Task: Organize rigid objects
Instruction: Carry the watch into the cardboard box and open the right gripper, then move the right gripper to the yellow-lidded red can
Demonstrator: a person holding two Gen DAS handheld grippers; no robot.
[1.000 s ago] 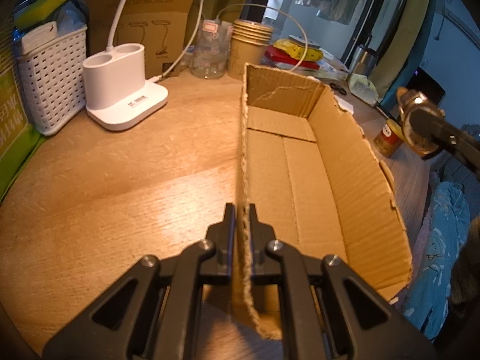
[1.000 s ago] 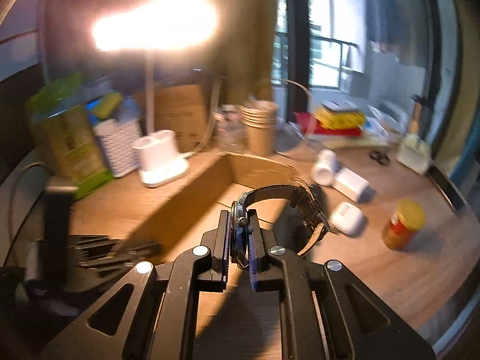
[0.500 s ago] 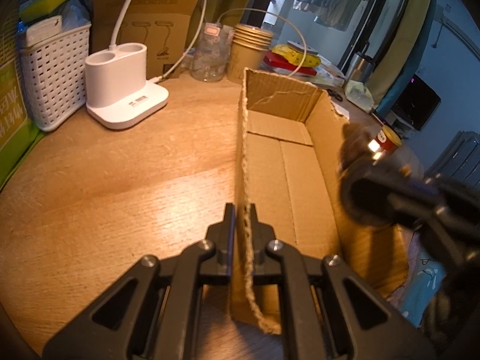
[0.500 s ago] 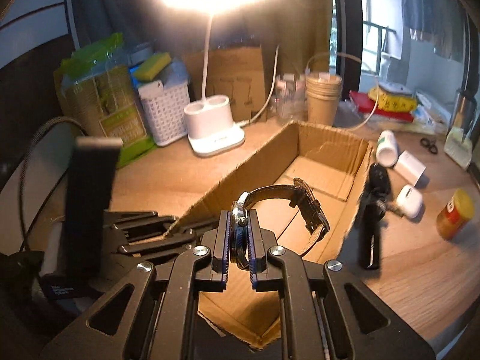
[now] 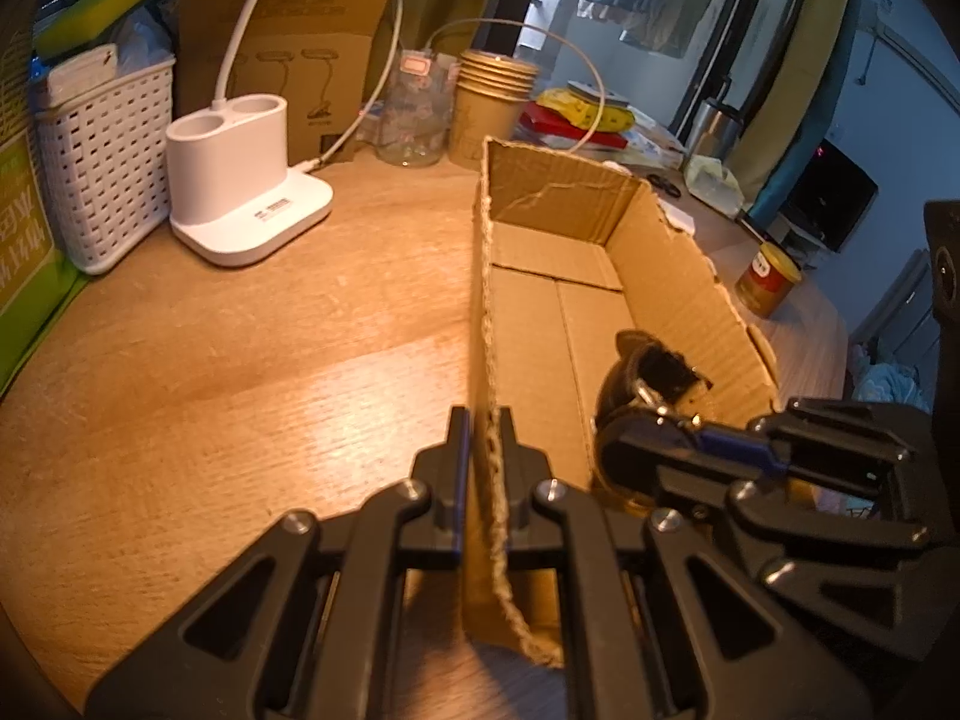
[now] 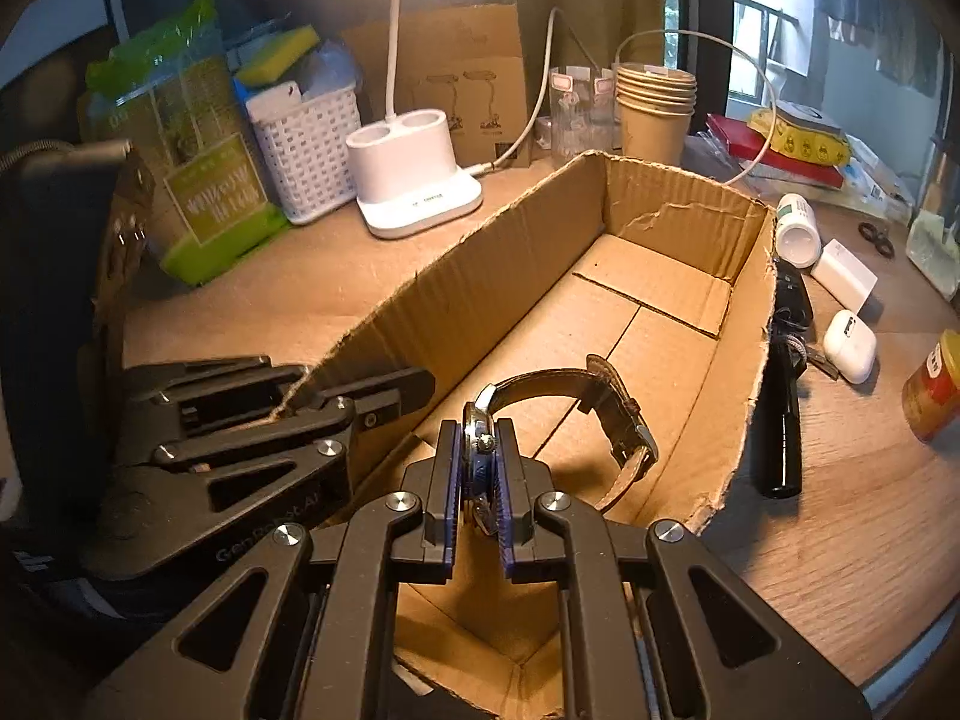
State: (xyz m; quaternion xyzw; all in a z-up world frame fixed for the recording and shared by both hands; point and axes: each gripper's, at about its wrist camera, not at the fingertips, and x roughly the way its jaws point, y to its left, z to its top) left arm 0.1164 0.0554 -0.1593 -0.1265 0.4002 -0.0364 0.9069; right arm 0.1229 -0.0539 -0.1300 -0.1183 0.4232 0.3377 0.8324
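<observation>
An open cardboard box [image 6: 660, 300] lies on the wooden table; it also shows in the left wrist view [image 5: 552, 312]. My left gripper [image 5: 483, 450] is shut on the box's near left wall; it shows in the right wrist view [image 6: 360, 408]. My right gripper [image 6: 480, 456] is shut on a wristwatch [image 6: 600, 402] with a dark strap and holds it over the near end of the box. In the left wrist view the watch [image 5: 648, 372] and right gripper [image 5: 660, 450] hang above the box floor.
Right of the box lie a black cylindrical item [image 6: 780, 396], a white earbud case [image 6: 849, 345], a white bottle [image 6: 795, 228], a white block [image 6: 846, 273] and a red jar [image 6: 933, 390]. A lamp base [image 6: 414, 186], white basket [image 6: 306, 144] and paper cups [image 6: 654, 108] stand behind.
My right gripper has carried the watch leftward from the table's right side to above the box's near end. The left gripper has stayed clamped on the box wall.
</observation>
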